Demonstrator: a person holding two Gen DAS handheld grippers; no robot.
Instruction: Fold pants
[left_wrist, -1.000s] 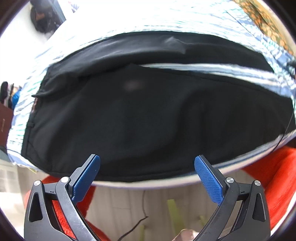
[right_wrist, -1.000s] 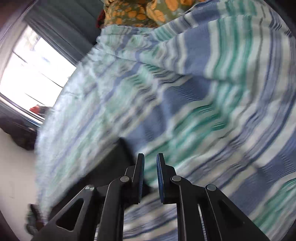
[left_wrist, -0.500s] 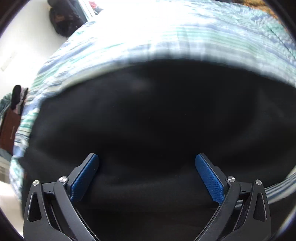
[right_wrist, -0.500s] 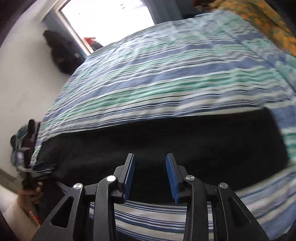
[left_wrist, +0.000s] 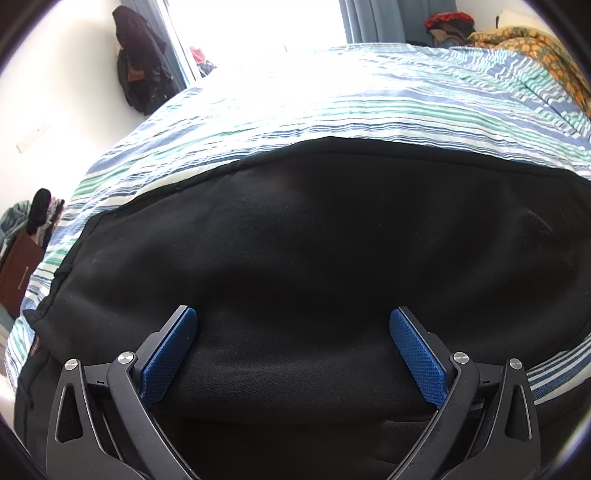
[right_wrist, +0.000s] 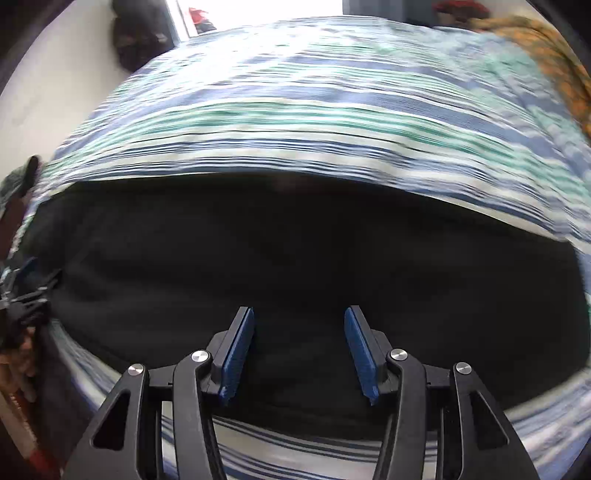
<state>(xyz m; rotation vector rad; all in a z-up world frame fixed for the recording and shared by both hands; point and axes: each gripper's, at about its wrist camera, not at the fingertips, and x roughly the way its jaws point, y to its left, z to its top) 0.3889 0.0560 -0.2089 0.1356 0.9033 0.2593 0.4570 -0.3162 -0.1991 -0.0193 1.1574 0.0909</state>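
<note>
Black pants (left_wrist: 314, 236) lie flat across the near part of a striped bed, folded lengthwise into one broad dark band. My left gripper (left_wrist: 293, 323) is wide open just above the pants' near edge, with blue pads (left_wrist: 170, 350) on either side of the cloth. The pants also fill the right wrist view (right_wrist: 314, 258). My right gripper (right_wrist: 299, 325) is open over their near edge and holds nothing. The other gripper (right_wrist: 26, 291) shows at the far left of the right wrist view.
The bed has a blue, green and white striped cover (left_wrist: 351, 99). An orange patterned blanket (left_wrist: 532, 48) lies at its far right. Dark clothes (left_wrist: 140, 70) hang on the wall by a bright window. A brown cabinet (left_wrist: 18, 273) stands left of the bed.
Both grippers moved in low over the pants. The right gripper went from shut to open. The gap between the two legs no longer shows; the pants read as one dark band.
</note>
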